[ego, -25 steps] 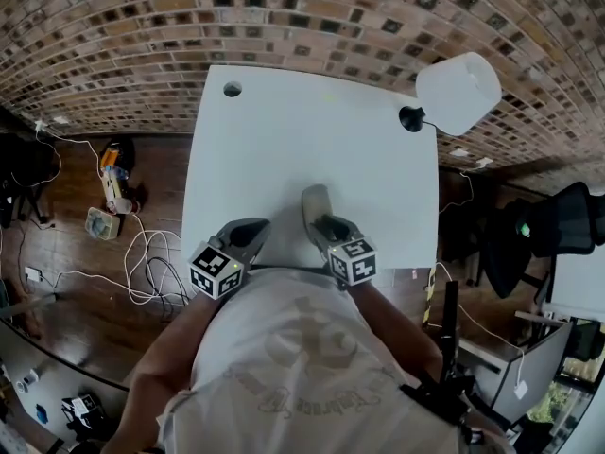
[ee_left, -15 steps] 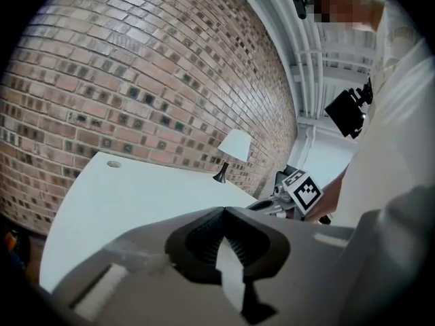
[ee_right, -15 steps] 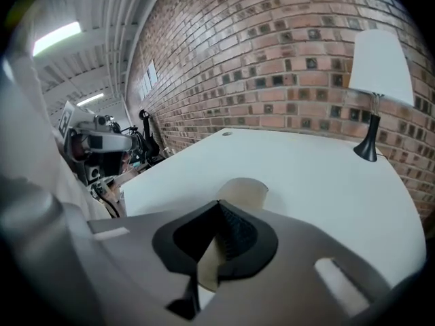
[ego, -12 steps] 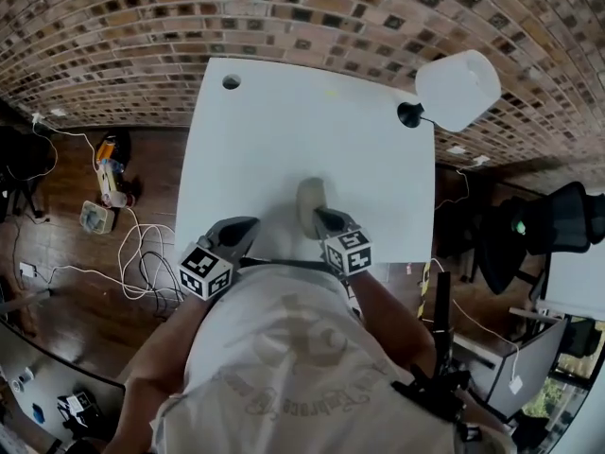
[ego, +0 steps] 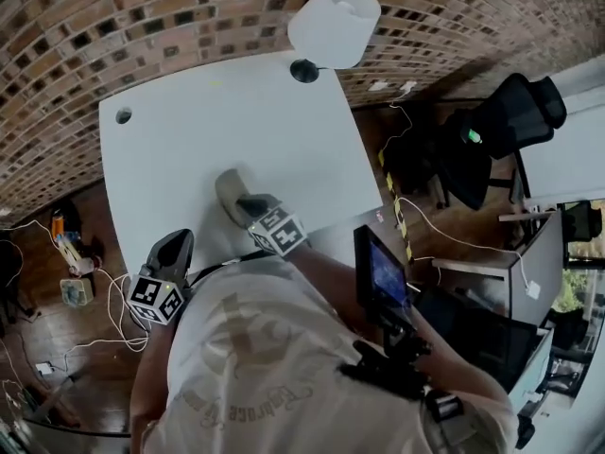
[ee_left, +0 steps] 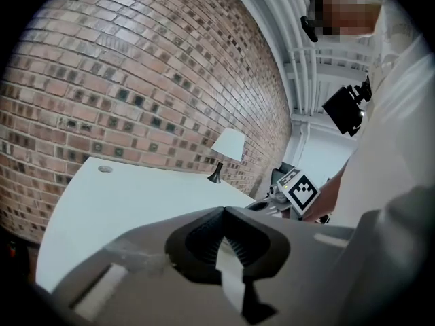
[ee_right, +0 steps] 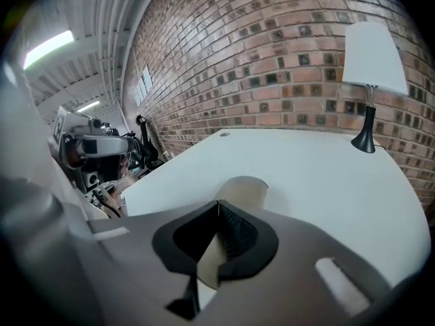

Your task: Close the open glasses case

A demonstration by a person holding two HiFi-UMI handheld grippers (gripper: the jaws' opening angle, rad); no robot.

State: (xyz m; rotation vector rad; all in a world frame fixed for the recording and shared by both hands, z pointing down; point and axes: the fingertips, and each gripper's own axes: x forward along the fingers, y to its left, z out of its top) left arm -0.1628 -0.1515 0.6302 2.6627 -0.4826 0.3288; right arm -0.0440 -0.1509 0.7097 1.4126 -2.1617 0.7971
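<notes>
Right gripper [ee_right: 218, 204] first: its two jaws are pressed tight together, the tips meeting in a thin line with nothing pinched between them. It points down at a slant, and the glasses case [ego: 227, 189] lies straight under and just beyond those tips. In the right gripper view the tan body of the case shows past the nose of the jaws and again through the gap below them. From the head view the dark jaw tips overlap the end of the case nearest the person. Whether they press on it or sit just above it, I cannot tell. The case is a rounded, grey-beige oblong lying flat on the white table [ego: 274, 121], in the near half and somewhat toward the left. Whether its lid is fully down I cannot make out.

The left gripper [ee_left: 223, 210] is off to the left of the case, well apart from it, at the table's near edge. Its jaws are also closed against each other and hold nothing. It points across the tabletop toward the brick wall [ee_left: 136, 80].

At the far right corner of the table stands a lamp [ego: 333, 22] with a white shade and a black base.
</notes>
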